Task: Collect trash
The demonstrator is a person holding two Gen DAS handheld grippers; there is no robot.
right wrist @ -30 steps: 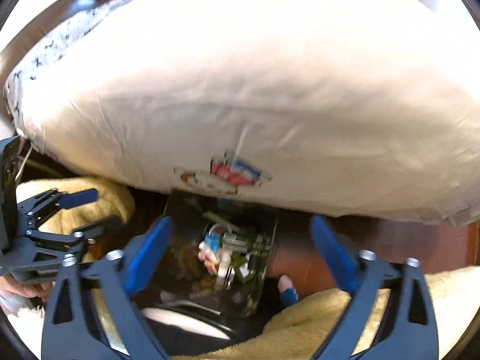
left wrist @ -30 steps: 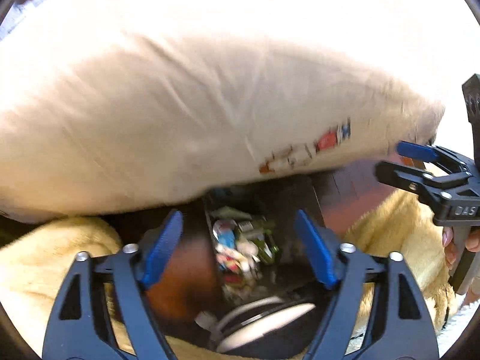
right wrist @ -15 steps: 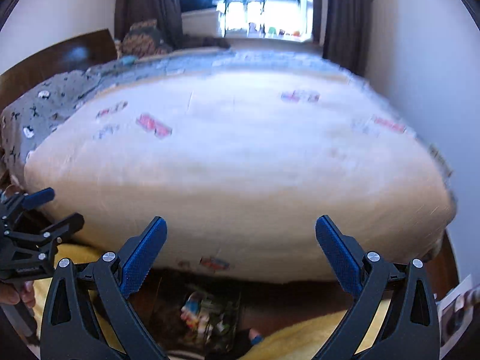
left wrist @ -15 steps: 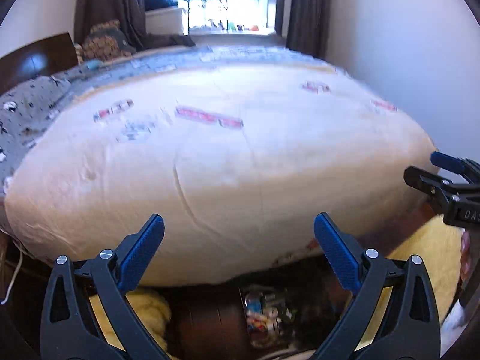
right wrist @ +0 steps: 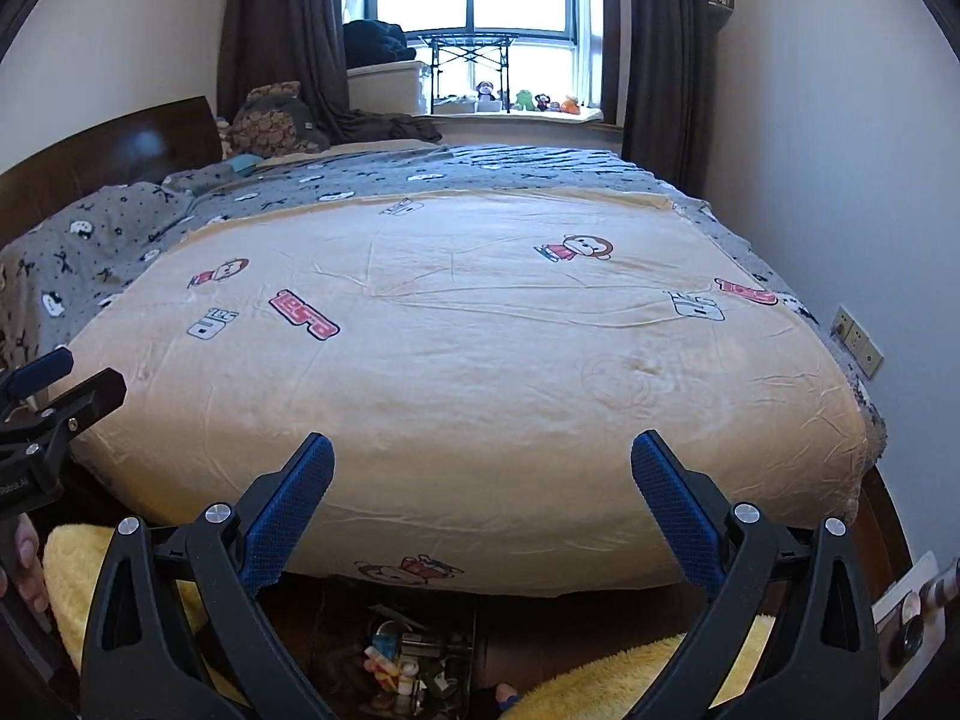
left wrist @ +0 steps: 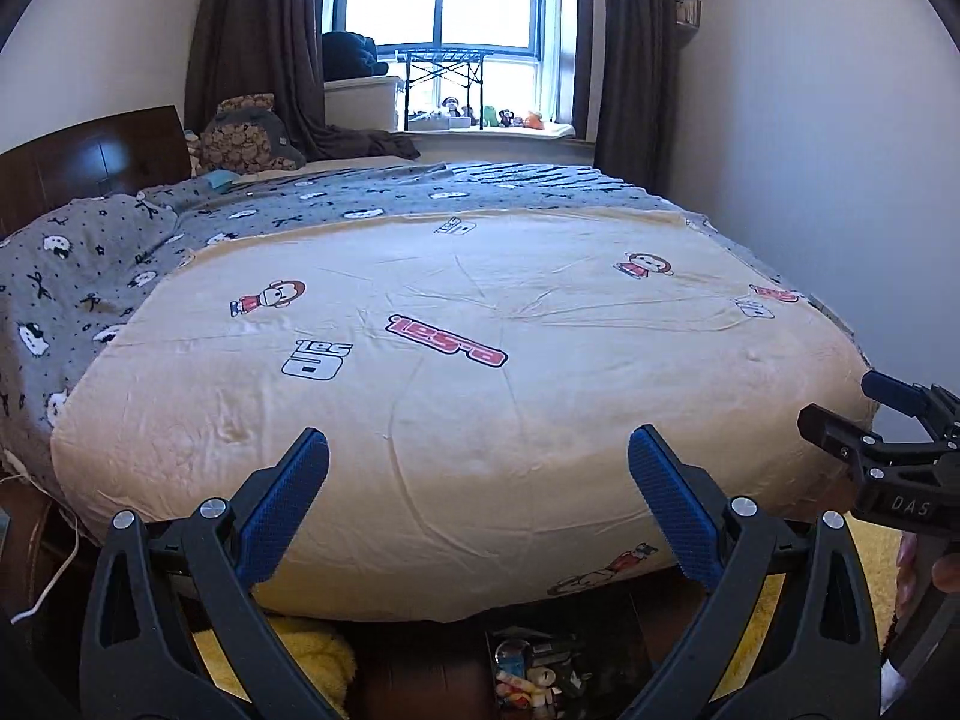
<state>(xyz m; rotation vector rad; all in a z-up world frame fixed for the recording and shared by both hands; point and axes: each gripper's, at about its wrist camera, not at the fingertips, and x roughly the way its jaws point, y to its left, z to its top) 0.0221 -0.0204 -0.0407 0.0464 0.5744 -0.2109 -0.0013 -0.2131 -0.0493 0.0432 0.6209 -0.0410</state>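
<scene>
Trash [left wrist: 531,675] sits in a clear bin [right wrist: 420,660] on the floor at the bed's foot, below both grippers. The left gripper [left wrist: 478,483] and right gripper [right wrist: 482,489] hang spread wide and empty. This looks like a pause between pickups; next comes scanning the cream bedspread [left wrist: 480,372] beyond for litter, though none shows.

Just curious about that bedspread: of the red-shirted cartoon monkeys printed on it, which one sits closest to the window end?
The monkey on the right half of the cream bedspread, nearest the grey patterned blanket. The others lie on the left or on the hanging front edge.
</scene>
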